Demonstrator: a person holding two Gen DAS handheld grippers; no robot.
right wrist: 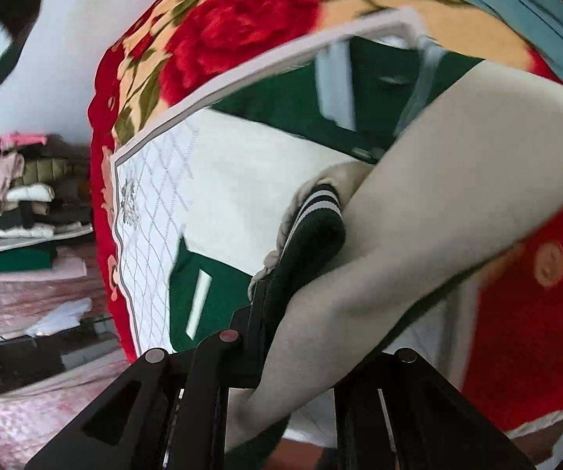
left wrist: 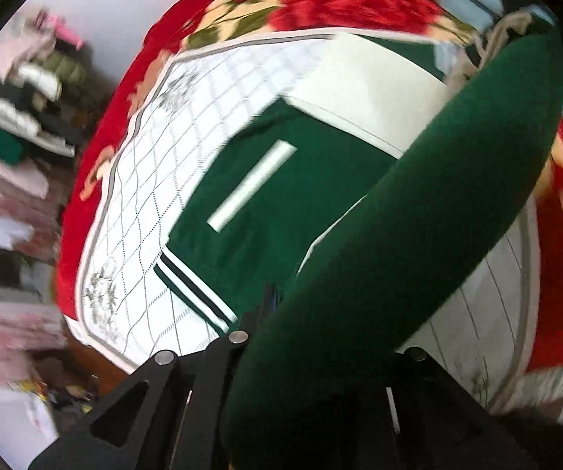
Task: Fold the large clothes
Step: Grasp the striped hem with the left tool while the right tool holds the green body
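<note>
At far left a stack of clothes (left wrist: 19,109) is seen on a side surface, presumably folded work put aside, though it is too blurred for single pieces to be told apart. A green and cream jacket (left wrist: 277,199) is spread on a white quilted mat (left wrist: 144,180), which is laid over a red floral blanket (left wrist: 320,4), probably so that a flat, clean folding surface is given. In the left view a green fold (left wrist: 418,243) is clamped by the left gripper (left wrist: 277,313) and held raised over the body, apparently so that it can be carried across. In the right view a cream sleeve (right wrist: 418,227) with its striped cuff (right wrist: 316,215) is pinched in the right gripper (right wrist: 281,278) and lifted clear of the mat for the same reason. Both sets of fingertips are buried in cloth, the far edge of the jacket is covered by the raised parts, and much is smeared by motion blur
</note>
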